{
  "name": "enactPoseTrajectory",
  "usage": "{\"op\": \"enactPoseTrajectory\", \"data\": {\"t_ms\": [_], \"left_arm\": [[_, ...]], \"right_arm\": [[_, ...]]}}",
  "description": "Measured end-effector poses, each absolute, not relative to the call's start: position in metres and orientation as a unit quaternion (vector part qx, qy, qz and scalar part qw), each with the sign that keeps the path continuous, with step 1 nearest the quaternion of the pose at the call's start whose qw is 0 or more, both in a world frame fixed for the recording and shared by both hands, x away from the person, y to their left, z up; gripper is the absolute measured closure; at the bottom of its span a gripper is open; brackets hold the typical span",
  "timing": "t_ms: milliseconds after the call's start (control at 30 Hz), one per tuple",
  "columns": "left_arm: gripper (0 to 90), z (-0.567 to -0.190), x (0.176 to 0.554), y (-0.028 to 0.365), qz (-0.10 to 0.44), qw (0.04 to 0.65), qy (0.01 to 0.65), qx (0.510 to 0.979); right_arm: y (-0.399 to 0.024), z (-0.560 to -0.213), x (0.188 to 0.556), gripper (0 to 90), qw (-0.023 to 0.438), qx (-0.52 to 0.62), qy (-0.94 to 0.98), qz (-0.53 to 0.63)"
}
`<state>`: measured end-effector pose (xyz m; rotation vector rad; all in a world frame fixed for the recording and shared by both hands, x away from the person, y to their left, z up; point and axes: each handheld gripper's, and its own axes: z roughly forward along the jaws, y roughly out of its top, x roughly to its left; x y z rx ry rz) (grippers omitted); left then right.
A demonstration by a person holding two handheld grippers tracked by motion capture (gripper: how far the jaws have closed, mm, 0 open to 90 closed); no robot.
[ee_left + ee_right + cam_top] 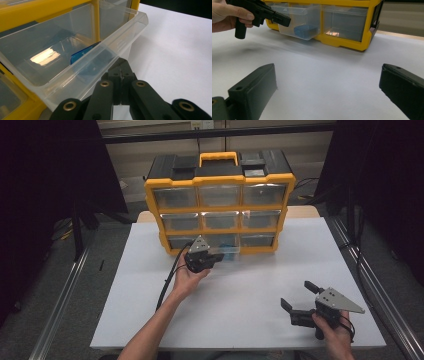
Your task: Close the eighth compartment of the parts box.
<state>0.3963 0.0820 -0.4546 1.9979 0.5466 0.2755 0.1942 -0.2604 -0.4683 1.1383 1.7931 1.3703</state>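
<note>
From the high view I have my left gripper point(216, 257) up at the yellow organizer point(220, 200) on the white table point(250, 285), at the bottom row, where the middle clear drawer point(227, 251) stands pulled partway out over the tabletop. In the left gripper view the two jaws are pressed fully together, their tips right against the drawer point(75, 50) front lip; I cannot tell whether they pinch the plastic edge or merely touch it. A blue block point(82, 53) lies inside the drawer, toward its front (the right gripper view shows it point(305, 31) through the clear wall). My right gripper point(298, 296) rests low near the table's right front corner, well apart from the organizer, jaws spread wide with nothing between them.
</note>
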Motion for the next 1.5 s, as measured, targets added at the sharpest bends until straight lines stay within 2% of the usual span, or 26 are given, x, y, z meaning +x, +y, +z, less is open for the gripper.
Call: {"op": "enactPoseTrajectory", "data": {"t_ms": [1500], "left_arm": [[90.0,-0.454,0.418,0.078,0.128,0.490,0.248,0.826]], "right_arm": [[-0.261,-0.468,0.193,1.1,0.303,0.427,0.676,0.518]]}}
